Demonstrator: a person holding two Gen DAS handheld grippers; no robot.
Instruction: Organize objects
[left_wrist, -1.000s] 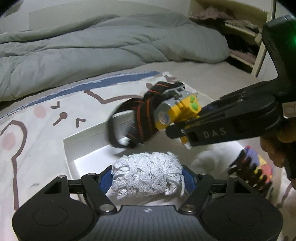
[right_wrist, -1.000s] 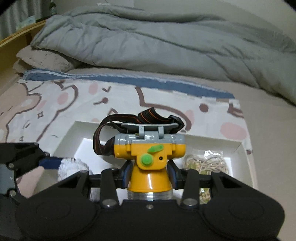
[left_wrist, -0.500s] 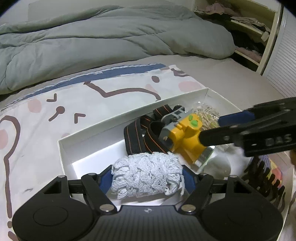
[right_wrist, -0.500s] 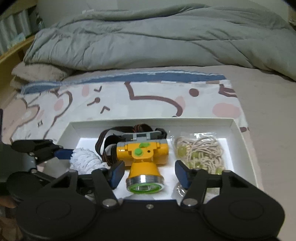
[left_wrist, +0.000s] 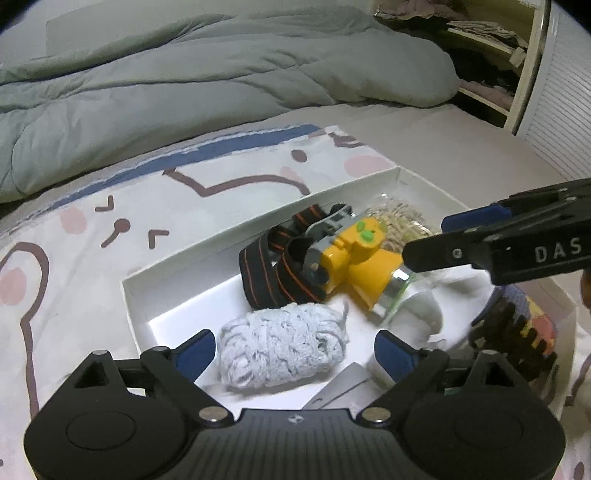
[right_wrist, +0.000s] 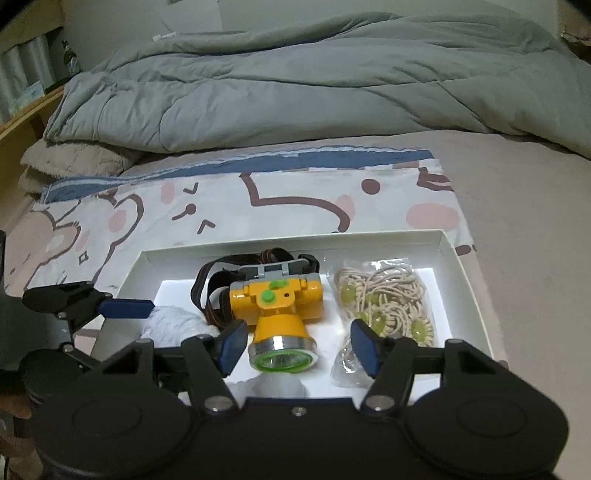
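A white box (left_wrist: 258, 229) lies on a cartoon-print cloth on the bed. In it rests a pale blue-white yarn bundle (left_wrist: 280, 343), between the pads of my left gripper (left_wrist: 295, 358). Those jaws are opening and a gap shows on each side of the bundle. A yellow headlamp (right_wrist: 277, 306) with a black-and-orange strap lies in the middle of the box, also seen as the headlamp (left_wrist: 354, 258). My right gripper (right_wrist: 299, 347) straddles its lens without touching it; its jaws are opening. From the left wrist view, the right gripper (left_wrist: 439, 236) reaches in from the right.
A clear bag of beige hair ties (right_wrist: 384, 306) fills the box's right end. A white cloth (left_wrist: 424, 314) and a multicoloured knitted item (left_wrist: 524, 332) lie near the headlamp. A grey duvet (right_wrist: 295, 81) is heaped behind, and shelves (left_wrist: 491, 55) stand at the far right.
The right gripper lowered the headlamp into the box, let it go and drew back. The left gripper's pads have spread away from the yarn bundle.
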